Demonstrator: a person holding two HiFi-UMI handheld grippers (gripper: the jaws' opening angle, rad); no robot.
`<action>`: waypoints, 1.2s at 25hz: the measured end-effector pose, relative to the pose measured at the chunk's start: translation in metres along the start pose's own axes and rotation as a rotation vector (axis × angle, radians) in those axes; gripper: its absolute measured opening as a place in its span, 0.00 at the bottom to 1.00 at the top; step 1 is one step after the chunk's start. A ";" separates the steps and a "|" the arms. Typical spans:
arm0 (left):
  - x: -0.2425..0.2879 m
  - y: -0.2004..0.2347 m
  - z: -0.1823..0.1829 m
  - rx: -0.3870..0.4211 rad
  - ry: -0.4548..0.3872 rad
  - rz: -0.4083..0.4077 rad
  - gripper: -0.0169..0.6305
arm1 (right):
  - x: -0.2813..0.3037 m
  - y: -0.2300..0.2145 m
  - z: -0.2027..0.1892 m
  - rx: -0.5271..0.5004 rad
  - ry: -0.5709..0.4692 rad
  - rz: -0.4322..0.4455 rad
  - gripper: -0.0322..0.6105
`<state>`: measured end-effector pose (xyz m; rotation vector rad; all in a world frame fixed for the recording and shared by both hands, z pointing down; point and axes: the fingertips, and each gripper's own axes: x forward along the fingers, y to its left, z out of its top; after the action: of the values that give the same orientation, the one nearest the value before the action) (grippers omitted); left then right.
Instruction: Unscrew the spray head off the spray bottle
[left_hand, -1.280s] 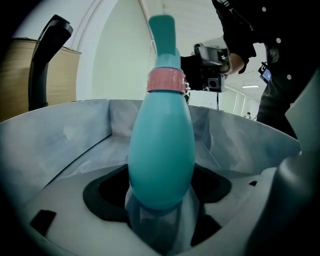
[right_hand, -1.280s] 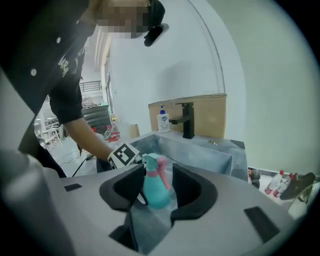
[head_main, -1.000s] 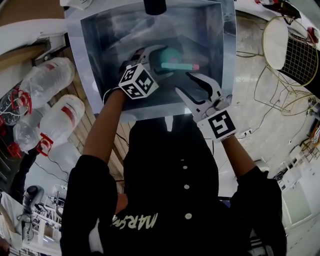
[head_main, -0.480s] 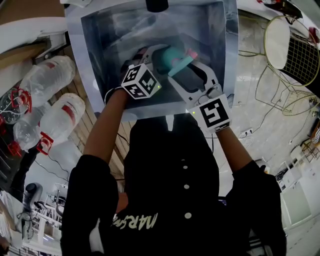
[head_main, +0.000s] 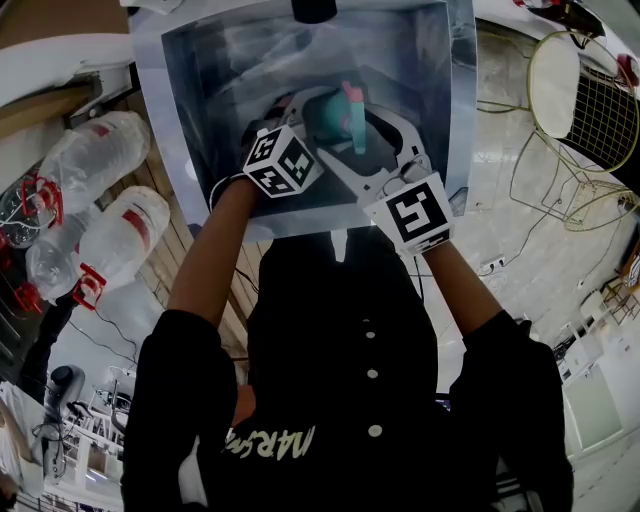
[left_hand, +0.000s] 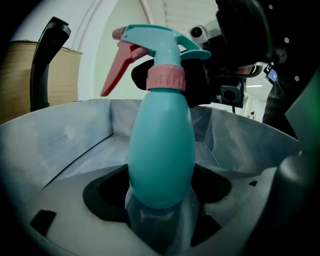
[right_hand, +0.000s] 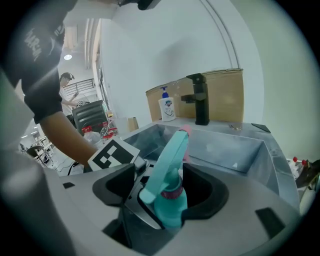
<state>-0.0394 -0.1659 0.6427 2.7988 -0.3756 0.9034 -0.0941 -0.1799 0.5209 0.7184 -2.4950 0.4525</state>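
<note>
Steel sink (head_main: 455, 120) below: the left gripper (left_hand: 160, 210) clamps the bottle (left_hand: 161, 150) over the basin. The right gripper (right_hand: 162, 192) has just been opening its jaws wide, with the head (right_hand: 170, 155) loose between them. It is probably regripping mid-unscrew. Next it should close on the collar (left_hand: 166, 77) and twist.

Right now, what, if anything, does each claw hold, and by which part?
The left claw grips the teal spray bottle by its body's lower end. The right claw holds nothing: its jaws have just been opening, the spray head between them.
</note>
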 end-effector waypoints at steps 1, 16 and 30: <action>0.000 0.000 0.000 0.000 0.000 0.002 0.63 | 0.002 -0.001 0.002 -0.002 -0.005 -0.001 0.53; 0.001 0.002 0.001 0.018 -0.031 -0.033 0.63 | 0.008 0.003 -0.005 -0.403 0.004 0.376 0.29; 0.000 0.000 0.002 0.029 -0.077 -0.059 0.63 | -0.025 -0.021 -0.012 -0.343 0.146 0.410 0.44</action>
<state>-0.0380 -0.1667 0.6413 2.8613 -0.2915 0.7973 -0.0591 -0.1809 0.5208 0.0372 -2.4861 0.1960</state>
